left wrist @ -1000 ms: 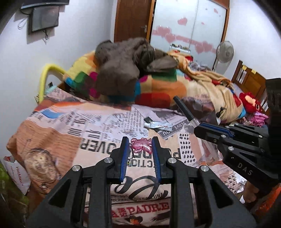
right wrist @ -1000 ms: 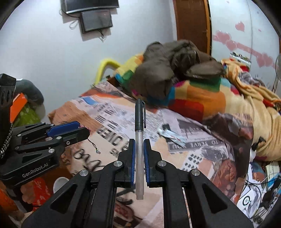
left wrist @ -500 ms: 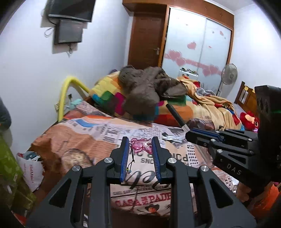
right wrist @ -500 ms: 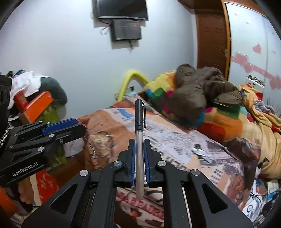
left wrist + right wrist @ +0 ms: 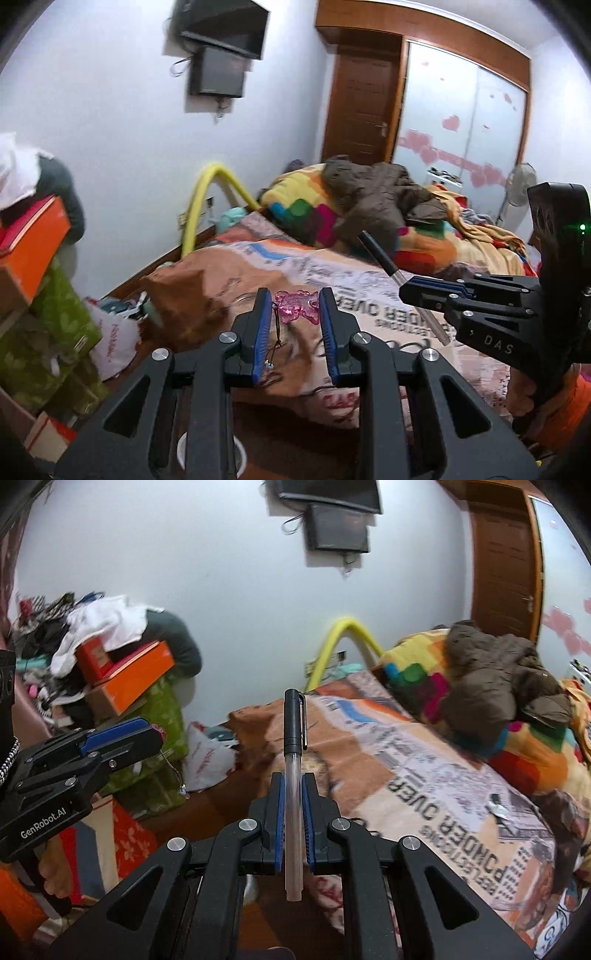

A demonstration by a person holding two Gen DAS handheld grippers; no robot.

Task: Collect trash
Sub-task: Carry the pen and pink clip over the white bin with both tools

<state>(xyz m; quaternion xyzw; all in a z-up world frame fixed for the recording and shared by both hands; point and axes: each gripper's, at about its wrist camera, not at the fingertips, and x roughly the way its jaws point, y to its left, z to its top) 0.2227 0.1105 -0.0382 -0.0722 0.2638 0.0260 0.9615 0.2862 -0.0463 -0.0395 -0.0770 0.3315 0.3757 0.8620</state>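
A pink bear-shaped charm (image 5: 297,306) was clamped between the blue pads of the left gripper (image 5: 295,306), its cord dangling. A capped clear pen (image 5: 294,771) was pinched upright in the right gripper (image 5: 294,794). Both were held above the newspaper-print bedspread (image 5: 424,775). Two items were judged collected; a small wrapper (image 5: 496,806) remained on the bed. No trash receptacle was clearly discernible; a white plastic bag (image 5: 208,755) lay beside the bed.

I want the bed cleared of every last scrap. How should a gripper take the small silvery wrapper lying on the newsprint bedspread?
The silvery wrapper lies flat on the bedspread, so come from straight above. Pinch across its narrow width near the crumpled, raised end, probably the easiest part for fingers to catch. Both grippers are full now.
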